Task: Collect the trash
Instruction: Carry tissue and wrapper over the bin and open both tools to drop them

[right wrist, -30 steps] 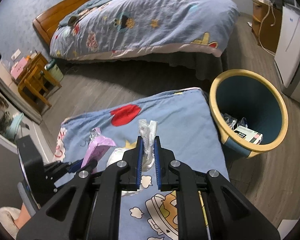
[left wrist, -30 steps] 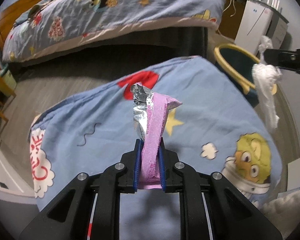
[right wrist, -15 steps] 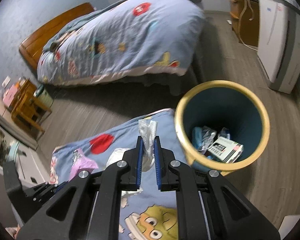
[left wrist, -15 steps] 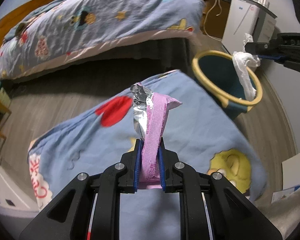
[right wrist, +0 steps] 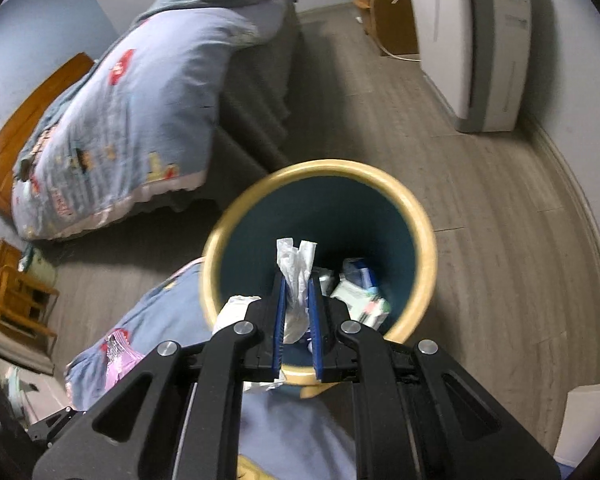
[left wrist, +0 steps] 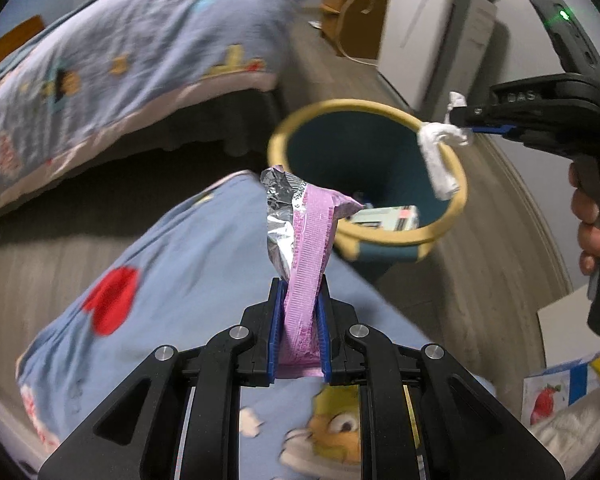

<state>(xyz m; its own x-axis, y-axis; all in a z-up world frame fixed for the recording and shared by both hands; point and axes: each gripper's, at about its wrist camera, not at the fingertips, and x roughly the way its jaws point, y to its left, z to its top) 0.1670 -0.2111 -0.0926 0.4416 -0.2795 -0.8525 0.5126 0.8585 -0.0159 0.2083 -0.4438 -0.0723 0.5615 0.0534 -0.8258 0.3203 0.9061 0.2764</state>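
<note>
My left gripper (left wrist: 299, 292) is shut on a pink and silver foil wrapper (left wrist: 306, 240) and holds it above the blue cartoon blanket (left wrist: 172, 264), short of the bin. The teal bin with a yellow rim (left wrist: 458, 168) stands on the floor beyond the blanket's edge and holds a carton and other trash. My right gripper (right wrist: 298, 284) is shut on a crumpled white plastic bag (right wrist: 296, 264) and hangs over the bin's (right wrist: 424, 232) opening. In the left wrist view the right gripper (left wrist: 466, 118) holds that bag (left wrist: 438, 160) above the bin's far rim.
A bed with a blue quilt (right wrist: 112, 120) stands to the left across the wooden floor. A white appliance (right wrist: 480, 40) stands against the far right wall. A small wooden stool (right wrist: 16, 300) stands at far left. A printed box (left wrist: 560, 392) lies at lower right.
Both grippers have moved right toward the bin with their loads. The right gripper with the white bag has gone from above the blanket to over the bin's opening.
</note>
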